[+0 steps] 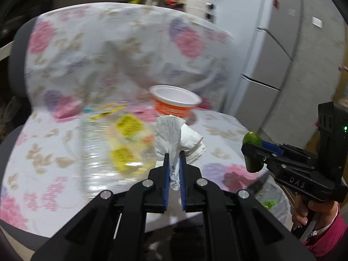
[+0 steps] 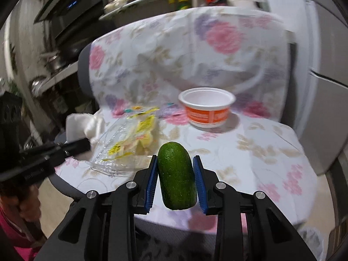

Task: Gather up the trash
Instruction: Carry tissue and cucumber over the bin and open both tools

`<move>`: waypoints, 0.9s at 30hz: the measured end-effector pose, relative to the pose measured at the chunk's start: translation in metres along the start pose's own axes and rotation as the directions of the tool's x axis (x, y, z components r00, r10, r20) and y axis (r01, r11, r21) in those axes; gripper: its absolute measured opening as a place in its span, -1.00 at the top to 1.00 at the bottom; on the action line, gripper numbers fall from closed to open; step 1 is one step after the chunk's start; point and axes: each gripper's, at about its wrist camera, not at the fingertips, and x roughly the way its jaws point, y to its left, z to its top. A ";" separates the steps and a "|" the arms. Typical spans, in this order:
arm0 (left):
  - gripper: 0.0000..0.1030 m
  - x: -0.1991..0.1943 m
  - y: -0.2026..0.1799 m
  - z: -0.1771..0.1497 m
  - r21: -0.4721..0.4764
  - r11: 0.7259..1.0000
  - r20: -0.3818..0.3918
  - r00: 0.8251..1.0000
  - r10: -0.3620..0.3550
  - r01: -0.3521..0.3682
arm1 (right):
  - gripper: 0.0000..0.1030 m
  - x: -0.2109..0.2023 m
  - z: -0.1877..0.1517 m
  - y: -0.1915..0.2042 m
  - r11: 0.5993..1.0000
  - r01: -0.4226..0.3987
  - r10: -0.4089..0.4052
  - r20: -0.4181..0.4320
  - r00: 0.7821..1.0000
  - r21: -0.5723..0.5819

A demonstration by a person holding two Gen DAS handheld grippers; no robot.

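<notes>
Low in the frame, the left gripper (image 1: 174, 163) is nearly closed, pinching a crumpled white tissue (image 1: 174, 134). The right gripper (image 2: 175, 174) clamps an upright green cucumber piece (image 2: 176, 176) at lower centre. Mid-frame, an orange cup (image 2: 206, 108) and a clear plastic wrapper (image 2: 128, 139) lie on the floral-covered chair (image 2: 261, 152).

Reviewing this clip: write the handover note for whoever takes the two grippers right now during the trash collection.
Left gripper: shut on the crumpled white tissue, lifted off the seat.
Right gripper: shut on the green cucumber piece, also lifted.
On the flowered chair cover: clear plastic wrapper with yellow print and empty orange-and-white cup, upright.
Done: two items picked up.
Left: drop both, then collect wrapper and cup. No bin can be made out for certain in either view.
</notes>
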 end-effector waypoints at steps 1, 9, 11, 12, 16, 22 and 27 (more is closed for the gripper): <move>0.88 0.003 -0.008 -0.002 0.008 1.000 -0.002 1.000 -0.016 0.016 | 0.36 -0.007 -0.004 -0.006 1.000 0.017 -0.017 0.003 1.000 0.011; 0.88 0.031 -0.113 -0.022 0.119 0.973 -0.042 0.980 -0.196 0.199 | 0.36 -0.083 -0.045 -0.078 0.964 0.241 -0.247 0.044 0.968 0.115; 0.88 0.038 -0.142 -0.024 0.162 0.957 -0.052 0.970 -0.235 0.241 | 0.36 -0.103 -0.057 -0.099 0.944 0.287 -0.298 0.045 0.954 0.163; 0.88 0.042 -0.157 -0.026 0.182 0.947 -0.060 0.964 -0.259 0.266 | 0.36 -0.113 -0.064 -0.110 0.931 0.311 -0.325 0.044 0.945 0.191; 0.88 0.057 -0.213 -0.036 0.251 0.902 -0.087 0.937 -0.339 0.350 | 0.36 -0.144 -0.090 -0.148 0.878 0.395 -0.417 0.025 0.909 0.272; 0.88 0.084 -0.274 -0.057 0.288 0.839 -0.176 0.887 -0.427 0.461 | 0.35 -0.174 -0.132 -0.199 0.779 0.512 -0.528 -0.060 0.847 0.363; 0.88 0.123 -0.305 -0.074 0.269 0.799 -0.317 0.833 -0.453 0.537 | 0.35 -0.170 -0.159 -0.229 0.727 0.531 -0.534 -0.127 0.836 0.435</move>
